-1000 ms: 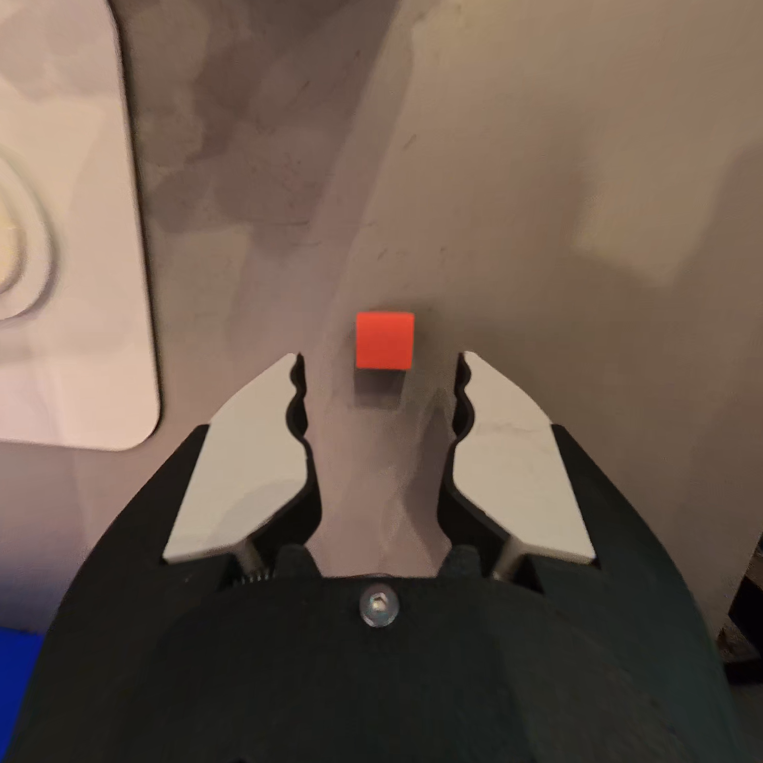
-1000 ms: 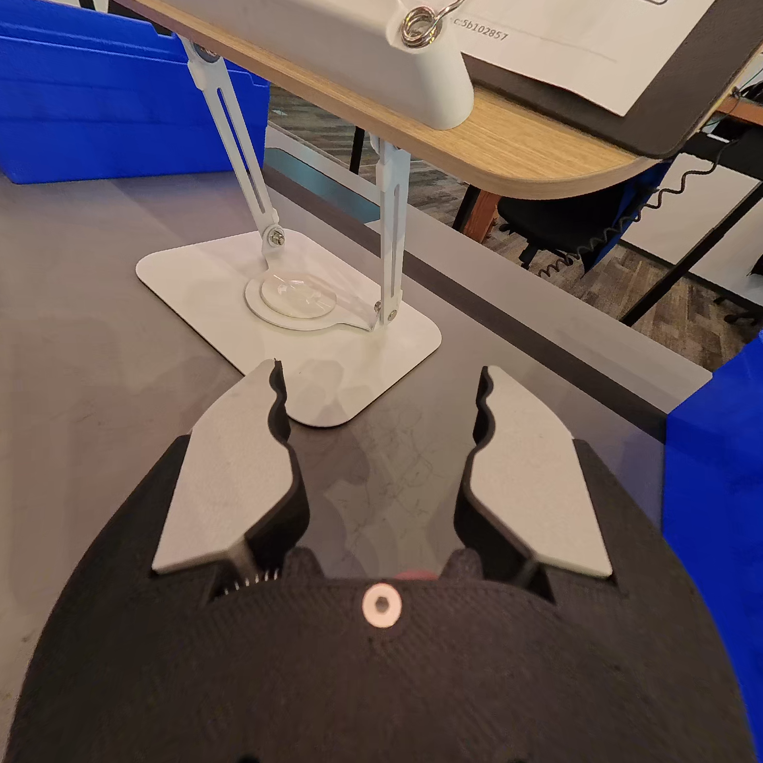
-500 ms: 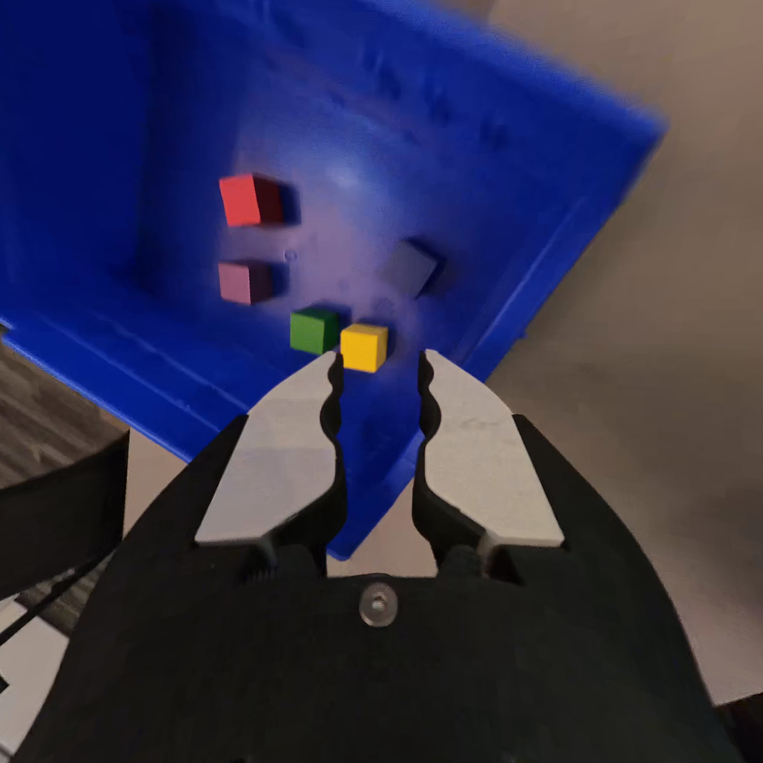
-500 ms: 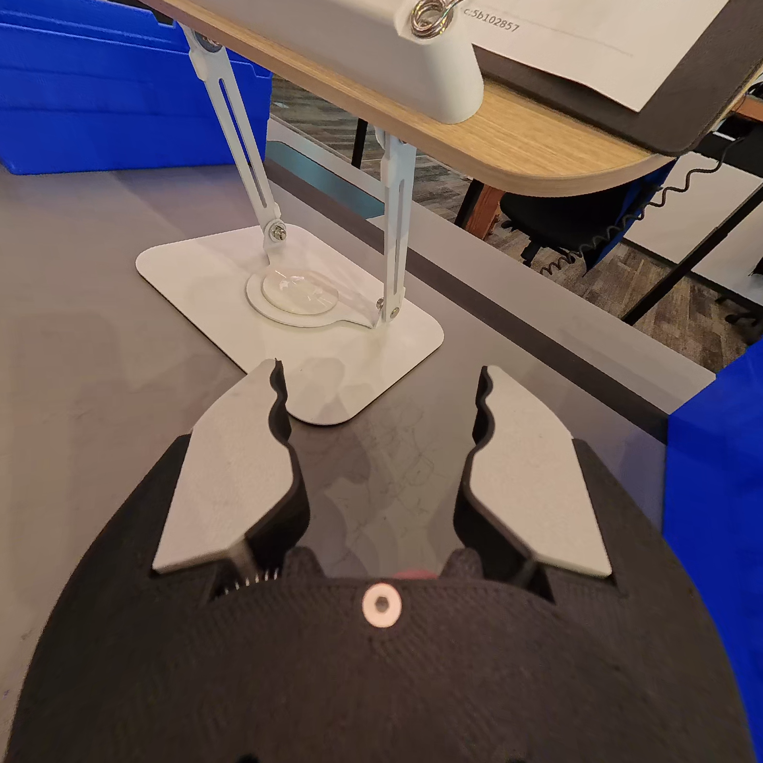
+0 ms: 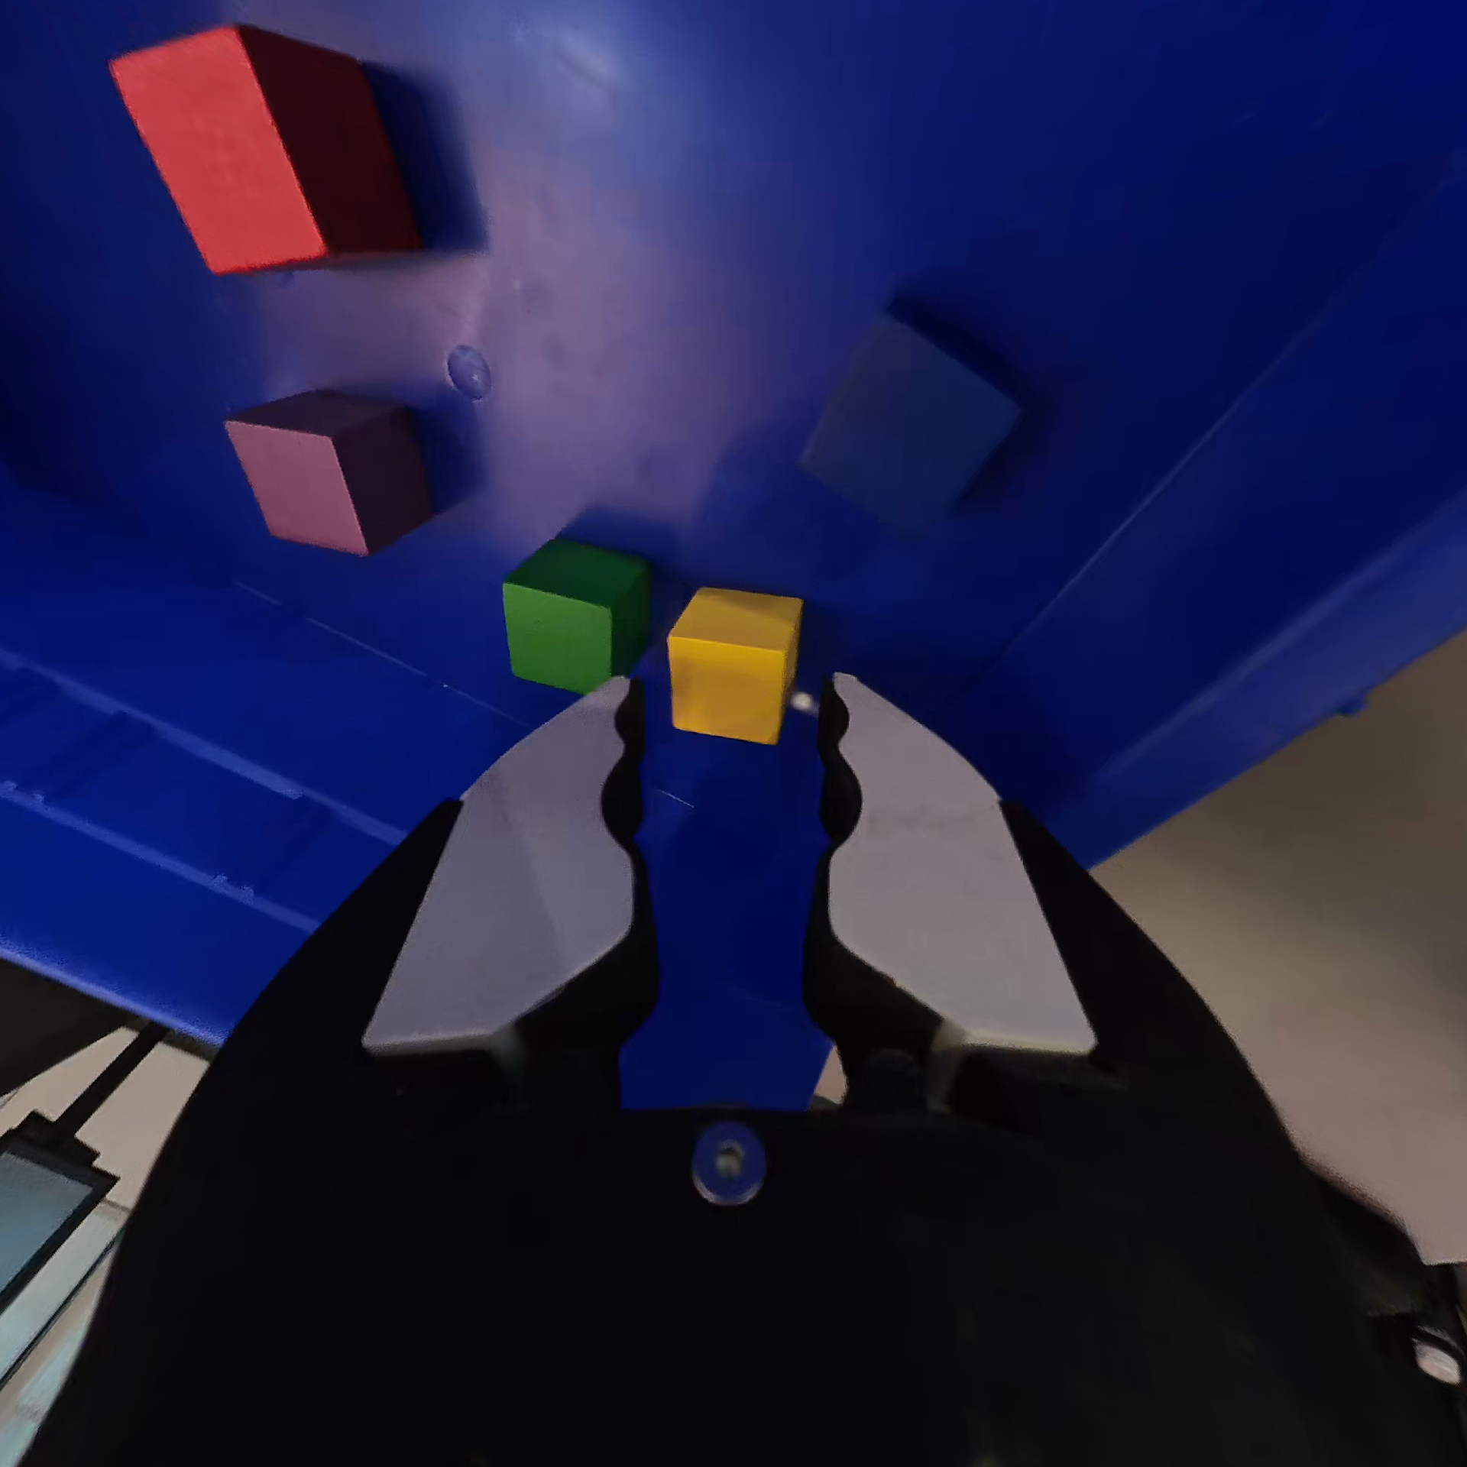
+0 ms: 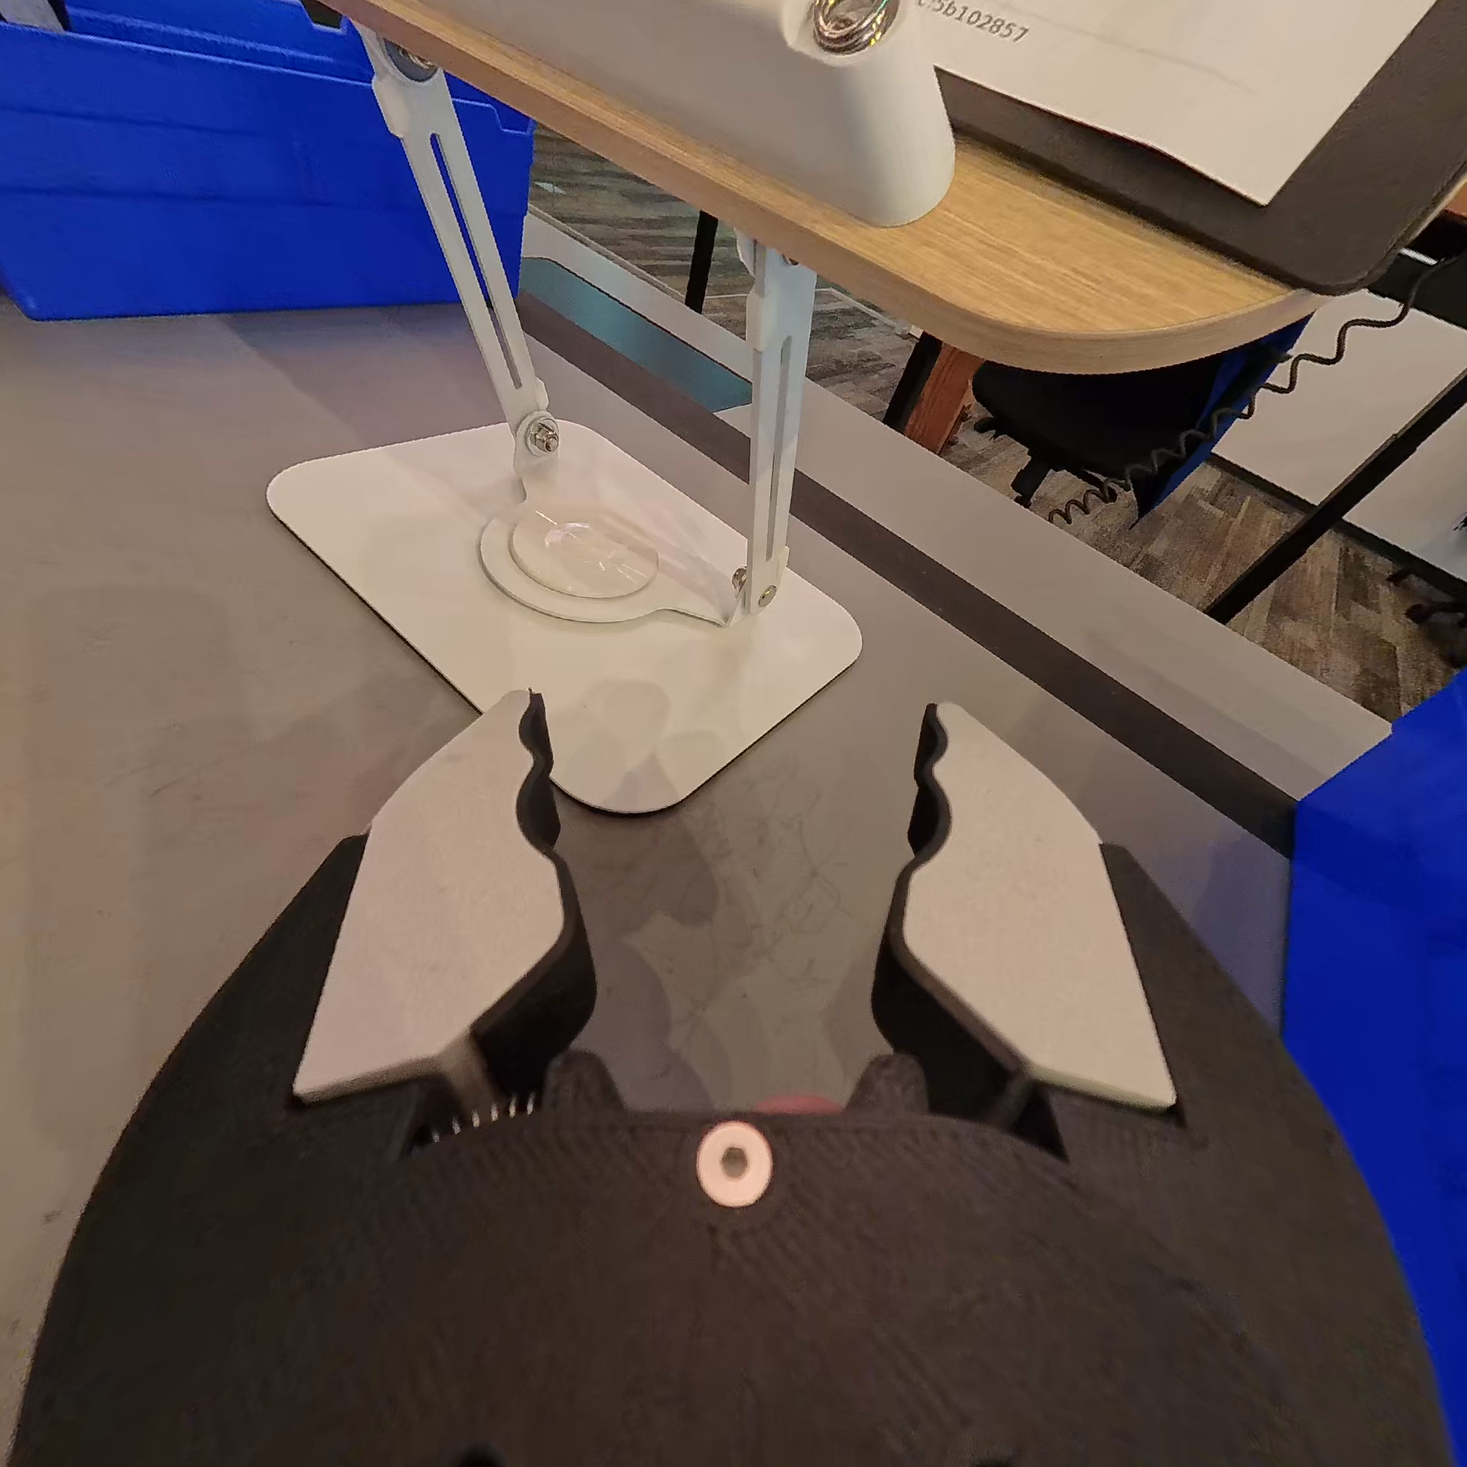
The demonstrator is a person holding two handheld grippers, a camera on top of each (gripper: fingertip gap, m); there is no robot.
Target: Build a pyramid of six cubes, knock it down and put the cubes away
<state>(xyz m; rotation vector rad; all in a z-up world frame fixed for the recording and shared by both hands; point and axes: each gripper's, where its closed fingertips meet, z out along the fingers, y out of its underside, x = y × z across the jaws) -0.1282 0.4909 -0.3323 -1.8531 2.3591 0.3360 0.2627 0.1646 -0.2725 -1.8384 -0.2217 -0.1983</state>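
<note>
The left hand-held gripper (image 5: 726,698) hangs over the blue bin (image 5: 1191,238), its jaws partly spread and holding nothing. Five cubes lie on the bin floor. The yellow cube (image 5: 730,663) sits at 12 o'clock, just past the fingertips, with a gap on either side. The green cube (image 5: 567,615) is at 11 o'clock, just beside the yellow. The purple cube (image 5: 317,476) and red cube (image 5: 238,151) lie farther off at 10 to 11 o'clock, and the blue cube (image 5: 905,421) at 1 o'clock.

The right hand-held gripper (image 6: 730,714) is spread wide and bare over the grey surface (image 6: 159,714), with a white stand base (image 6: 397,508) at 12 o'clock.
</note>
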